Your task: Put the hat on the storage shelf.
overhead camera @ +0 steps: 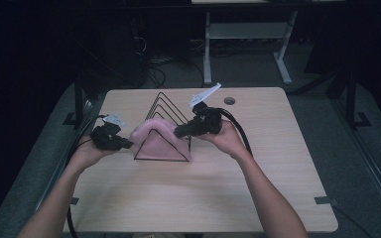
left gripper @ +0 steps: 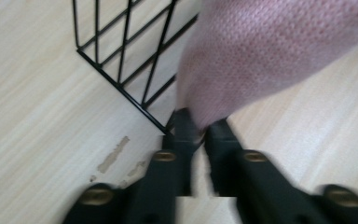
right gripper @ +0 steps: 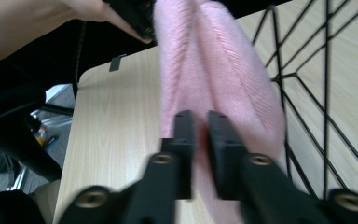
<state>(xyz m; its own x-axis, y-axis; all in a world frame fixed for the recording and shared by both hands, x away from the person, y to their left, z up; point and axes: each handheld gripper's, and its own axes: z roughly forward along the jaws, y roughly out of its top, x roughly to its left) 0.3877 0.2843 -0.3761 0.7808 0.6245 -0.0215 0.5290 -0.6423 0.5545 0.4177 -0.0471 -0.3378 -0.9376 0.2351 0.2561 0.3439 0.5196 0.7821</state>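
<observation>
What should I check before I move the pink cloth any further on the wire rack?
1. Left gripper pinches the pink cloth: ok.
2. Right gripper pinches the cloth: ok.
3. Cloth hangs over the front of the wire rack: ok.
4. Cloth free of snags on the wires: cannot tell.
5. Rack stands flat on the table: ok.
6. Table in front of the rack bare: ok.

A light wooden table [overhead camera: 258, 198] is being lit brightly while the surrounding room is being kept dark; a white-legged desk [overhead camera: 248, 34] is standing on grey floor [overhead camera: 322, 129] behind it.
</observation>
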